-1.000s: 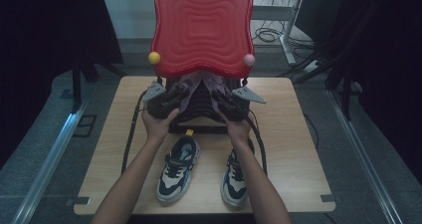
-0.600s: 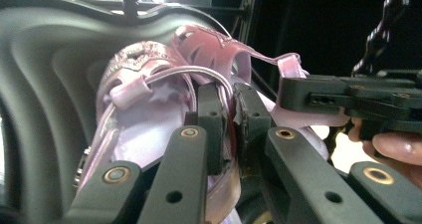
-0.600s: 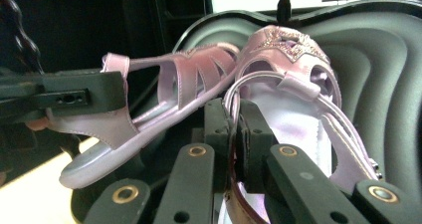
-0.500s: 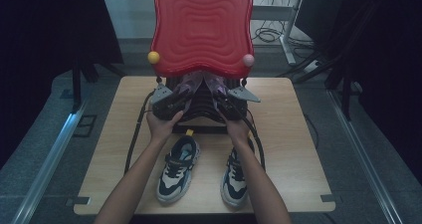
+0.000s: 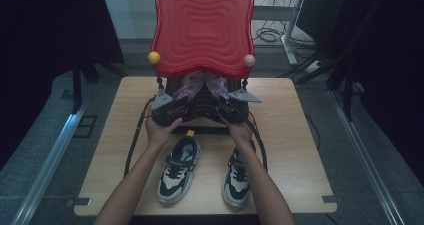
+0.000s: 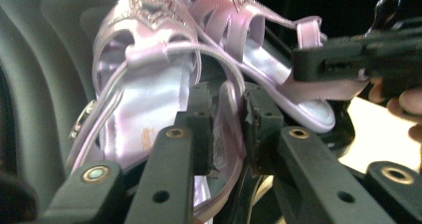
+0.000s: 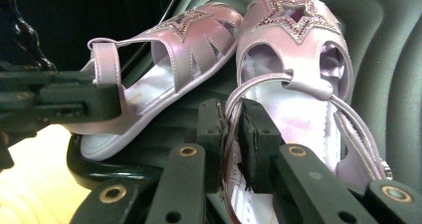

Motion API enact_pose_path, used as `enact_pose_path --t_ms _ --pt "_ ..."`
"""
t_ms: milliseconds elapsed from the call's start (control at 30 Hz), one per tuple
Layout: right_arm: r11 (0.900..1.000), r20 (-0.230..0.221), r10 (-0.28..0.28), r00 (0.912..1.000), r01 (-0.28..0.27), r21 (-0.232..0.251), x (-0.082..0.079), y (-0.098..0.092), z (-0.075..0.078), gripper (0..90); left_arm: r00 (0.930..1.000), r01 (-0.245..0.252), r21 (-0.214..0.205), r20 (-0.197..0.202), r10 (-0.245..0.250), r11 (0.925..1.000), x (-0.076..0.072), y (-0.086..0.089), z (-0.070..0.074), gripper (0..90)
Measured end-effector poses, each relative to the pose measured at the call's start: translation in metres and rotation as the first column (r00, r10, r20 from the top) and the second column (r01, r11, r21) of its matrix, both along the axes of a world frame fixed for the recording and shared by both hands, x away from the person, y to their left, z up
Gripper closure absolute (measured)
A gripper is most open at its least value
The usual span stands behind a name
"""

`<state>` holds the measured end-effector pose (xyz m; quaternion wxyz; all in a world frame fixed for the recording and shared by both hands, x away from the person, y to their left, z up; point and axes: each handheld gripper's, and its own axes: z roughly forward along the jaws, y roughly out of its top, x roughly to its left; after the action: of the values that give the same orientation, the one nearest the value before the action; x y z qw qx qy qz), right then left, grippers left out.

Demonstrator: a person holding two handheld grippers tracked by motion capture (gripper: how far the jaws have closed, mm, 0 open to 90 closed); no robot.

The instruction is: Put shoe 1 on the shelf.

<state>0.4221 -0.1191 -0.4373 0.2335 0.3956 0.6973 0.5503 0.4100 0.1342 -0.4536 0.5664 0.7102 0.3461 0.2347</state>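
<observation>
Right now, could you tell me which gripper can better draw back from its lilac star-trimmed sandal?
Probably the left gripper: both have just been opening, but its pads stand clear of the lilac strap, while the right gripper pinches its strap.

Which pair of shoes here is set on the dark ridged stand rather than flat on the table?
The lilac star-trimmed sandals, resting on the dark ridged stand under the red tray. The navy-and-white sneakers lie flat on the wooden table beside the person's forearms.

pink sandals (image 5: 204, 85) toes hidden under red tray (image 5: 202, 30), left heel strap cut off below
</observation>
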Motion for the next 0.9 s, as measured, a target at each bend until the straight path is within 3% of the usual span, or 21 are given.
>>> enact_pose_path --t_ms 133,300,433,900 --pt "1.0000 -0.008 0.005 1.0000 -0.005 -0.005 -0.001 0.000 0.001 73.5 0.9999 0.004 -0.002 -0.010 -0.004 1.0000 -0.002 -0.002 0.000 67.0" --pt "0.9999 -0.019 0.005 0.9998 -0.005 0.013 -0.002 -0.001 0.003 68.0 0.9997 0.004 -0.065 -0.022 -0.006 0.9979 -0.003 0.002 0.004 62.1" --pt "0.9997 -0.026 0.005 0.9997 -0.005 0.023 -0.004 -0.002 0.006 59.8 0.9997 0.007 -0.086 -0.022 -0.009 0.9963 -0.005 0.005 0.009 59.8" --pt "0.9991 -0.041 0.019 0.9990 -0.017 0.040 -0.019 -0.009 0.019 53.7 0.9983 0.033 -0.142 -0.042 -0.039 0.9893 -0.016 0.010 0.020 55.1"
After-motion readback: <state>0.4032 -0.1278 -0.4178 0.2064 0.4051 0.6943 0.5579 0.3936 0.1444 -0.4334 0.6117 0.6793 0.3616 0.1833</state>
